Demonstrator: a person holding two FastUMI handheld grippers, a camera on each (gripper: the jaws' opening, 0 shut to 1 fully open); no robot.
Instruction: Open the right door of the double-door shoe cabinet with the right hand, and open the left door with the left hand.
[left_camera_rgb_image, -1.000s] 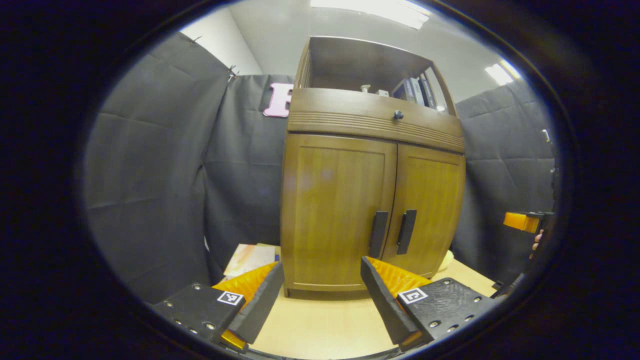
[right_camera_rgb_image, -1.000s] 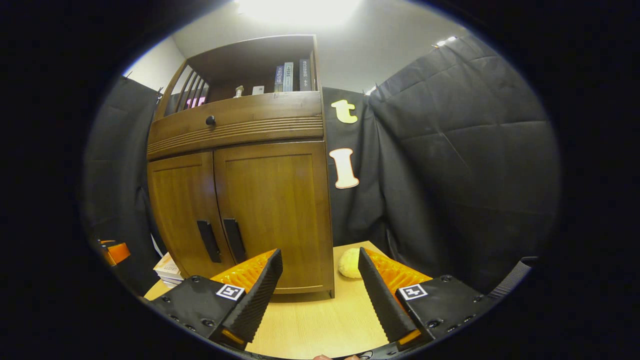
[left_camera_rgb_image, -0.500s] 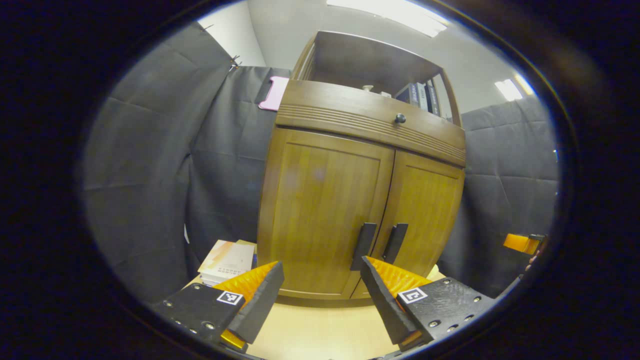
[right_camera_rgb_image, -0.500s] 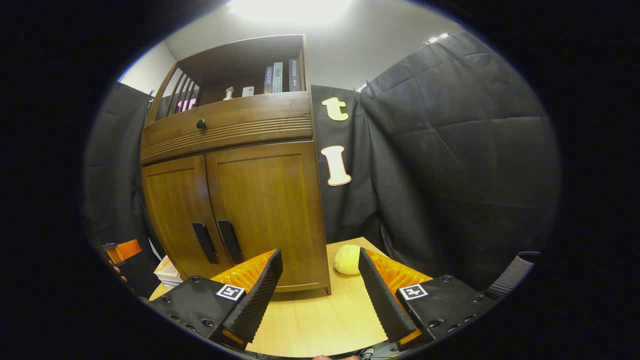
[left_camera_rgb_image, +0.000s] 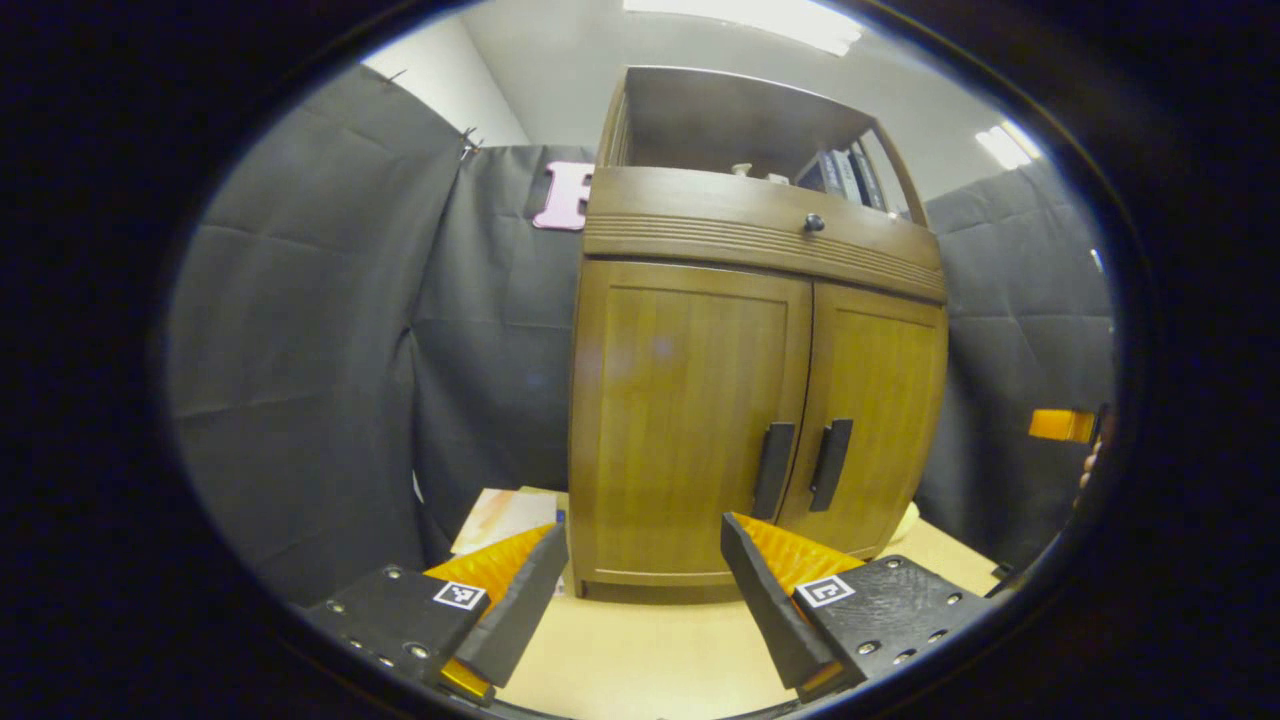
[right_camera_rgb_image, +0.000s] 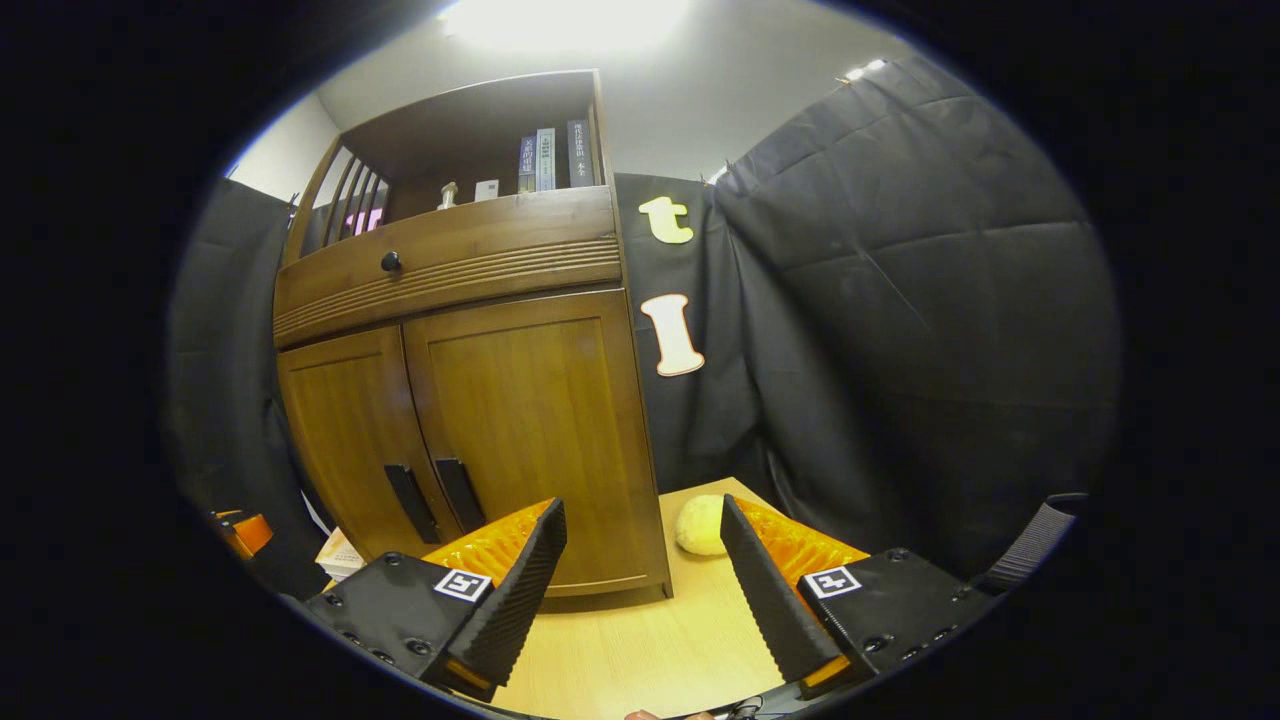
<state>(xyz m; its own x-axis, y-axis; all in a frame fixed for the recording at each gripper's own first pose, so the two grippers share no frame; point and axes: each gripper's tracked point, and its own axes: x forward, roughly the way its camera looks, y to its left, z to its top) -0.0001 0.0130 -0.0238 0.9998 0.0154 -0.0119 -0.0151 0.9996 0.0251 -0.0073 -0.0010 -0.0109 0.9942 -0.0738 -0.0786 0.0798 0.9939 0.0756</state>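
Left gripper (left_camera_rgb_image: 640, 590), jaws apart, sits low on table (left_camera_rgb_image: 640, 660) facing shoe cabinet (left_camera_rgb_image: 750, 400) w/ both doors shut, right gripper (right_camera_rgb_image: 640, 590) likewise apart & off to cabinet's right, prob. staged to reach right handle (right_camera_rgb_image: 459, 494) first.

Book stack (right_camera_rgb_image: 340, 553) — mostly hidden behind cabinet (right_camera_rgb_image: 520, 420); yellow ball (left_camera_rgb_image: 905, 520) barely peeking.
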